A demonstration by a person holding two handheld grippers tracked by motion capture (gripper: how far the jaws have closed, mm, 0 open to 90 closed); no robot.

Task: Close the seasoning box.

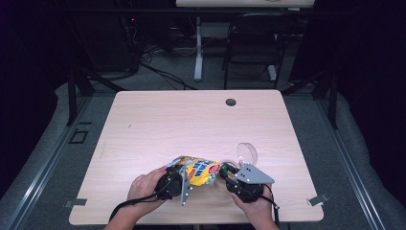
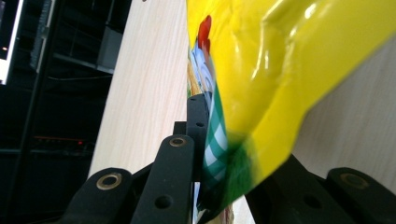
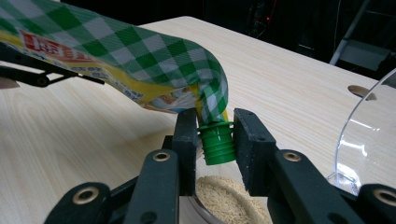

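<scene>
- Yellow and green-checked, the pouch (image 1: 197, 171) hangs between my two tools over the near middle of the desk (image 1: 158, 124), at about 6 o'clock on the desk top in the high view.
- My left tool (image 1: 183, 179) is pinching the pouch's bottom end; in the left gripper view the foil (image 2: 280, 74) is squeezed between the black jaws, running up toward 12 o'clock.
- My right tool (image 1: 228, 173) is closed on the green spout (image 3: 216, 142) at the pouch's other end; in the right gripper view both jaws press on the spout's sides, and the spout points down toward 6 o'clock.
- Straight under the spout I see a clear dish (image 3: 229, 198) holding pale grains, between the right tool's jaws at 6 o'clock.
- I see a clear round lid (image 1: 247, 154) standing on its edge just beyond the right tool, at about 1 o'clock from it in the high view; its curved rim (image 3: 369, 140) shows at 3 o'clock in the right gripper view.
- My hands come in from 6 o'clock, the left hand (image 1: 143, 187) on one tool, the right hand (image 1: 258, 208) on the other.
- I see a small round hole (image 1: 231, 102) in the desk at about 12 o'clock, well apart from the pouch.
</scene>
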